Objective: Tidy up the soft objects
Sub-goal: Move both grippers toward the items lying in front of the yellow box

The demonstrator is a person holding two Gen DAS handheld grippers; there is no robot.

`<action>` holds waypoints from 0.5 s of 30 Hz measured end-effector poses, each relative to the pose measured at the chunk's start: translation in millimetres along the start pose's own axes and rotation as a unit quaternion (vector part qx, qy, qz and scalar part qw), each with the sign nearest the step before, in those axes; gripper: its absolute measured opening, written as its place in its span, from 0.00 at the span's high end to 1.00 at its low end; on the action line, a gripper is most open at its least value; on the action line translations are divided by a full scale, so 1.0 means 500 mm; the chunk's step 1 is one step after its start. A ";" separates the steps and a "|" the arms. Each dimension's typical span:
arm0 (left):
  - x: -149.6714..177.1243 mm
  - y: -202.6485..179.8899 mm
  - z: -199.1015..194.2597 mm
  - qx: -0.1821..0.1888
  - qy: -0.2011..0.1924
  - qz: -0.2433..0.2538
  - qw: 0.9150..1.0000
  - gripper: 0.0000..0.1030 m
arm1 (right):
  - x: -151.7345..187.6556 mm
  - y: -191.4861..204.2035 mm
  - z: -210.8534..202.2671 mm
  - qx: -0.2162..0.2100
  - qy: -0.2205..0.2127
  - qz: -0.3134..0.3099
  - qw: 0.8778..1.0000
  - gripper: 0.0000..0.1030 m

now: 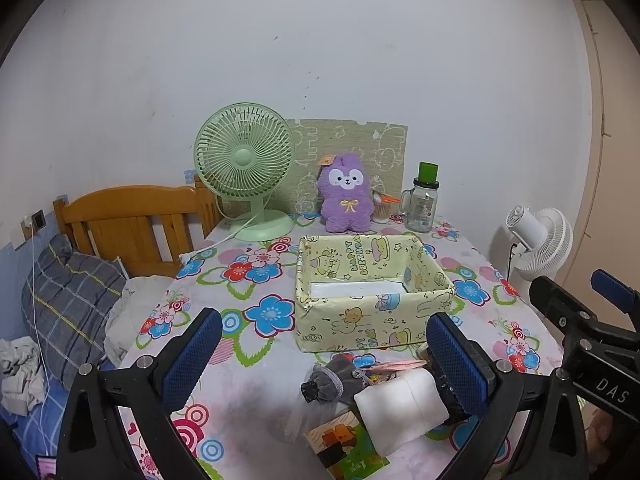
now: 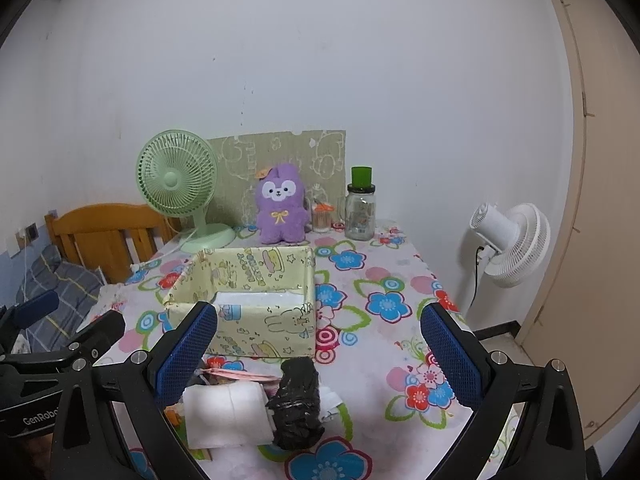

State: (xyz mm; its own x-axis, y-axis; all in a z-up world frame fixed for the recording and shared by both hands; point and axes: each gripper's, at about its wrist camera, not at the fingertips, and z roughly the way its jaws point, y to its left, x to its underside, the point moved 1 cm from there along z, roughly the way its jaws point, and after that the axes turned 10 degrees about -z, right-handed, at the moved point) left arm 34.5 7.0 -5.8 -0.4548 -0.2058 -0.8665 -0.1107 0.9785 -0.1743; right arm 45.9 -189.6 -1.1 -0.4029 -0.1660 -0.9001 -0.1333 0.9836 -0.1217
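Note:
A yellow patterned open box (image 1: 372, 312) (image 2: 248, 320) stands mid-table, with only its white floor showing inside. In front of it lies a pile: a white foam pad (image 1: 400, 408) (image 2: 228, 412), a grey glove (image 1: 328, 380), a black crumpled bag (image 2: 298, 400) and a colourful card (image 1: 344, 448). A purple plush bunny (image 1: 346, 196) (image 2: 282, 208) sits upright behind the box. My left gripper (image 1: 324, 356) is open above the pile. My right gripper (image 2: 318, 356) is open above the black bag. Neither holds anything.
A green desk fan (image 1: 246, 168) (image 2: 178, 184) and a glass jar with a green lid (image 1: 422, 204) (image 2: 360, 208) stand at the table's back edge. A white floor fan (image 2: 508, 236) stands right of the table. A bed with a plaid pillow (image 1: 68, 300) lies left.

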 end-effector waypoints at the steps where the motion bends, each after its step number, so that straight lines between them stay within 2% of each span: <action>1: 0.000 0.000 0.001 0.000 0.000 0.000 1.000 0.00 | -0.001 0.000 0.001 0.000 0.000 0.000 1.000 0.00; 15: 0.003 0.005 0.013 -0.004 0.003 -0.001 1.000 0.00 | -0.005 -0.004 0.011 -0.015 0.000 0.013 1.000 0.00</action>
State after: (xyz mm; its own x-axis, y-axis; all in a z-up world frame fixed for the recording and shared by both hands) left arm 39.3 9.3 -10.7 -0.4604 -0.2070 -0.8632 -0.1176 0.9781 -0.1719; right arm 52.2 -190.9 -1.1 -0.4067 -0.1406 -0.9027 -0.1503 0.9849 -0.0857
